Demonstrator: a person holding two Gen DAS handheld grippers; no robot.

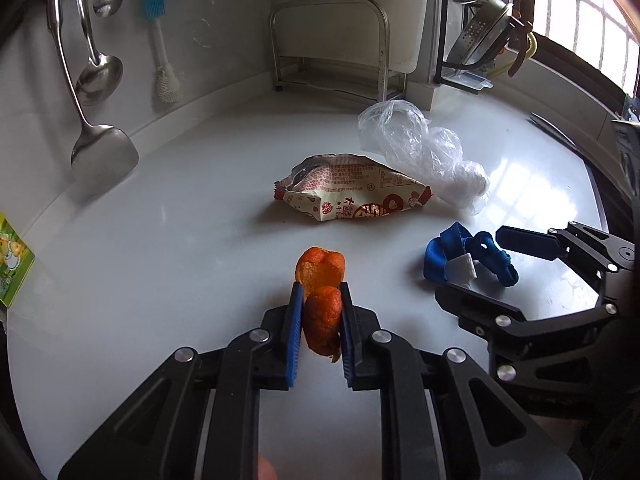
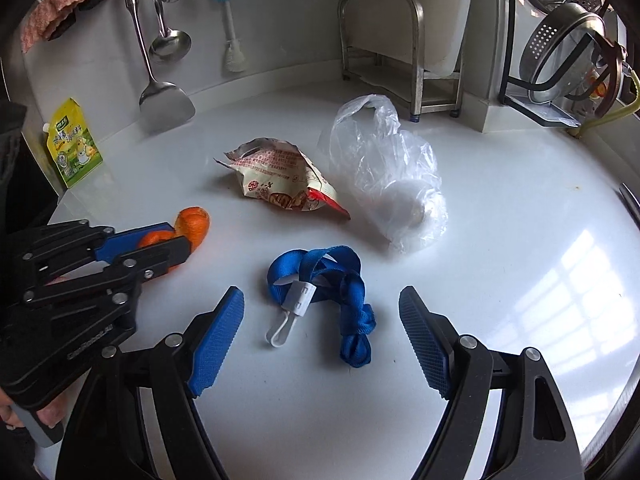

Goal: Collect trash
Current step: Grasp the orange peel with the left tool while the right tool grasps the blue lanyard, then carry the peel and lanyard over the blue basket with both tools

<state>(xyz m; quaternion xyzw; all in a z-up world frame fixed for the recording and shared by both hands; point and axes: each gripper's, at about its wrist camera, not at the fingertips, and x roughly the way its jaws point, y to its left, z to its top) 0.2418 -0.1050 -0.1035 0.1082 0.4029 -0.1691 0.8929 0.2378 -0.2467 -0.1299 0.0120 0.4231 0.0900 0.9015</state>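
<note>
A curled orange peel (image 1: 322,316) sits on the white counter (image 1: 180,240), with my left gripper (image 1: 320,286) shut on it between the blue pads. In the right wrist view the same peel (image 2: 194,222) pokes out past the left gripper (image 2: 176,236). A blue lanyard (image 2: 340,280) with a white clip lies knotted on the counter. My right gripper (image 2: 320,294) stands open on either side of the lanyard without touching it. Beyond them lie a torn snack wrapper (image 2: 280,180) and a crumpled clear plastic bag (image 2: 388,172).
A spatula (image 1: 104,156), ladles and a brush hang on the back wall. A metal rack (image 1: 332,44) stands in the corner, and a dish rack with a colander (image 2: 560,48) at the right. A yellow-green pouch (image 2: 74,144) leans at the left wall. The counter's edge runs along the right.
</note>
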